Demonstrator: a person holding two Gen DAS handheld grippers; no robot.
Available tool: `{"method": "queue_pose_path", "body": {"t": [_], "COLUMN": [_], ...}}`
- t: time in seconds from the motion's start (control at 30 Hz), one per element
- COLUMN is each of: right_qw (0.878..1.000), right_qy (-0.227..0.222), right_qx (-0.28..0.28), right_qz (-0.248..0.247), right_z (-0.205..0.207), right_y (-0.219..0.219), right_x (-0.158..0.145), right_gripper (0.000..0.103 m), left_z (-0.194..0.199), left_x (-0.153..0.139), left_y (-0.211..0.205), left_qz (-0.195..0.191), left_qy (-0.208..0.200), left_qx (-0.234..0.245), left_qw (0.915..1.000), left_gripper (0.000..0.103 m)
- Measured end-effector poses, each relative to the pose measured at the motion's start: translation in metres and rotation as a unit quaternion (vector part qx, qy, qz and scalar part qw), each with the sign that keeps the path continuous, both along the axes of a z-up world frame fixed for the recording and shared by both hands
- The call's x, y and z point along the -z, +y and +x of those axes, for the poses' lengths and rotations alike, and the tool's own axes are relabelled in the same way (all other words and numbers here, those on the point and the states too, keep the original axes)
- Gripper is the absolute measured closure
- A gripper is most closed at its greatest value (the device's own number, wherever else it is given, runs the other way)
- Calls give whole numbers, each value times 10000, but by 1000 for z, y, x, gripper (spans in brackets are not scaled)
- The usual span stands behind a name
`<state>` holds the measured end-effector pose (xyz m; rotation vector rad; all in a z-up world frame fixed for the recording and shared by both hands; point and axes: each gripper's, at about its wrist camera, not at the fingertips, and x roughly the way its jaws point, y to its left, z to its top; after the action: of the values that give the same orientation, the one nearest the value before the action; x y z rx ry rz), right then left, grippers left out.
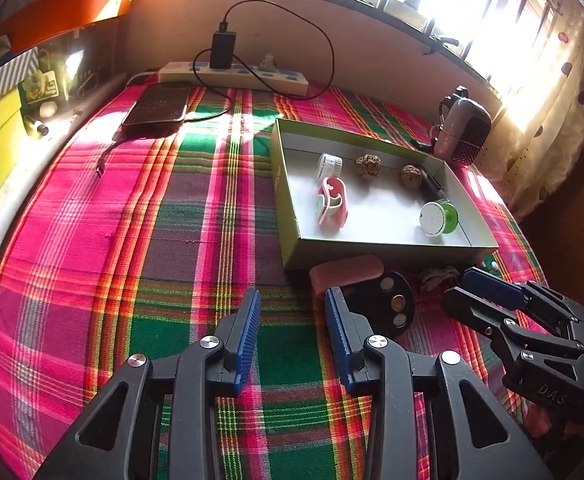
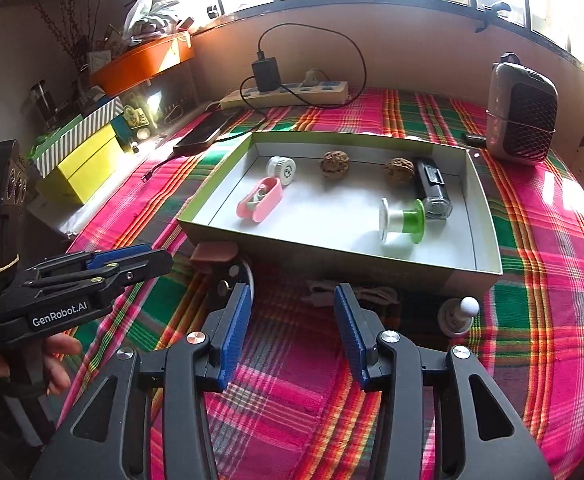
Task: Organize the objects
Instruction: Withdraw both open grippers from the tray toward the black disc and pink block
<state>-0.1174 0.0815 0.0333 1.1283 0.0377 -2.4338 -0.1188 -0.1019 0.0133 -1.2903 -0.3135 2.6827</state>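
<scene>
A shallow box (image 1: 371, 256) (image 2: 331, 268), green outside and white inside, lies on the plaid cloth. In it are a pink case (image 1: 333, 206) (image 2: 260, 200), a white cap (image 1: 329, 165), two walnuts (image 2: 334, 163), a black device (image 2: 431, 184) and a green-and-white spool (image 1: 437, 218) (image 2: 403, 220). In front of the box lie a pink block (image 1: 345, 274) (image 2: 214, 252), a black disc (image 1: 387, 304), a white bundle (image 2: 347, 294) and a white ball-topped piece (image 2: 461, 312). My left gripper (image 1: 293, 320) (image 2: 160, 260) is open beside the disc. My right gripper (image 2: 293, 320) (image 1: 457, 284) is open before the bundle.
A power strip (image 1: 232, 74) with a charger and cable runs along the back wall, with a dark phone (image 1: 158, 106) in front of it. A grey mesh-fronted device (image 2: 521, 116) stands at the back right. Yellow and striped boxes (image 2: 84, 168) line the left edge. A hand (image 2: 56, 360) holds the left gripper.
</scene>
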Motion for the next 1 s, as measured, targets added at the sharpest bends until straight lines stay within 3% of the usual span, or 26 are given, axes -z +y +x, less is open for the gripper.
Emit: {"method": "queue_pose_path", "body": {"t": [0.43, 1.0], "right_qw": [9986, 9980], "right_qy": [-247, -283], "right_qx": [-457, -418], "right_qz": [91, 368], "right_z": [-8, -17], "right_y": [-34, -44], "right_x": [15, 27], "right_gripper": [58, 58], "left_z": [0, -6], "left_x": [9, 14], "left_y": [-10, -13], "left_qz": [56, 92], "left_qy": [-118, -170], "left_qx": [-4, 123], "left_qw": [9999, 9997], "left_gripper": [71, 71]}}
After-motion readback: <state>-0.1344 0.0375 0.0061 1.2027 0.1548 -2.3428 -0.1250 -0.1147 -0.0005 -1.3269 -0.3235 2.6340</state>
